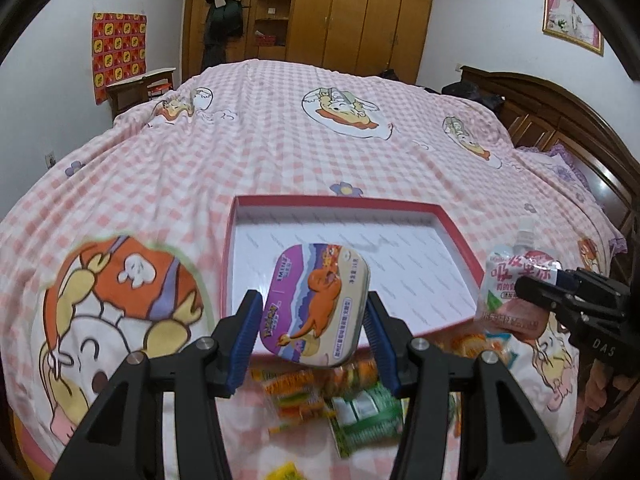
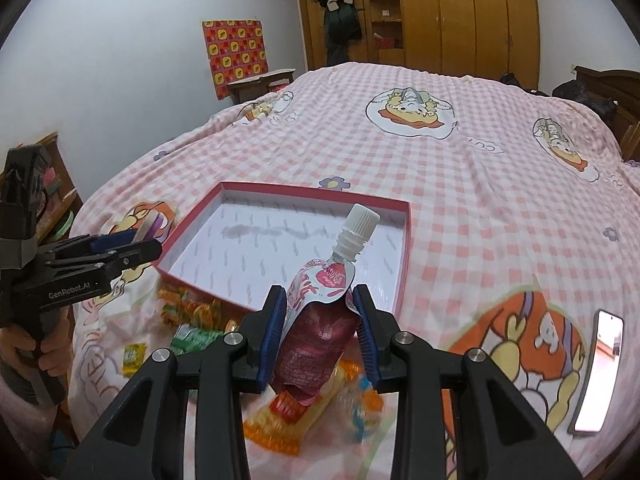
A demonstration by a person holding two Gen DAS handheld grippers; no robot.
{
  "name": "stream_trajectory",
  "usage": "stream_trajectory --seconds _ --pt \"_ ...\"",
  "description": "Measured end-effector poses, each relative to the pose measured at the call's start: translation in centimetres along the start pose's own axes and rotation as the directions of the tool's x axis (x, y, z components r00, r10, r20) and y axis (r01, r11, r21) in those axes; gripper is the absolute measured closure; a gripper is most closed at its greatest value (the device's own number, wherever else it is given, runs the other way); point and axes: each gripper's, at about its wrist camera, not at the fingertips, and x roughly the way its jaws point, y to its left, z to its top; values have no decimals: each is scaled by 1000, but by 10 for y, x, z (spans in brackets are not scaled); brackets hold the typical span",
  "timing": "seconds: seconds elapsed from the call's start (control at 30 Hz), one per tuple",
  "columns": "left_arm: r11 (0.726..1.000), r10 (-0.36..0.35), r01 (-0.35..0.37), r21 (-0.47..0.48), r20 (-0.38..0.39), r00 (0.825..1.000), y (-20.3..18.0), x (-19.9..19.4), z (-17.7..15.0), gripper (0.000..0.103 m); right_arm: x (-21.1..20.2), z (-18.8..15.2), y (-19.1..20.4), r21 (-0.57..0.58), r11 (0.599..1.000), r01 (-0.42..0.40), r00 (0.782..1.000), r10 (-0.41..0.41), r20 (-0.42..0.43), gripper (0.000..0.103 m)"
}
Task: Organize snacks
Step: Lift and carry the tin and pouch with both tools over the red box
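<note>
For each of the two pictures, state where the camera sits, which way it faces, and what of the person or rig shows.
Left wrist: on the left gripper, facing down across the bed; clamps a tin; right gripper at right.
Right wrist: on the right gripper, same way; clamps a pouch; left gripper and a hand at left.
Shared: red box, wardrobe.

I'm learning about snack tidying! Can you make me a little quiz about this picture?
1. True or false: the red tray already holds snacks.
2. Which tongs hold the tin? A) left tongs B) right tongs
3. Fill in: the right tongs grip a spouted ____.

Key: 1 false, nothing lies in it. 2 A. 3 pouch.
</note>
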Motion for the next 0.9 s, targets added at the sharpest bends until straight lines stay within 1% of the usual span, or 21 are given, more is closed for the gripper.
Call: stream_trajectory --seconds 0.23,0.53,0.7,0.9 --pt "999 27 -27 19 -19 999 0 31 20 49 29 20 -3 -14 1000 -13 1000 13 -23 68" --pt "999 44 -42 27 -62 997 0 70 27 49 67 34 -14 6 999 -43 998 43 -54 68" --pt "997 68 -65 42 -74 995 1 90 32 49 87 41 -21 48 996 -81 994 84 -76 68" --pt "998 67 -64 28 -105 992 5 110 34 49 105 45 -32 102 987 -127 988 135 -80 68"
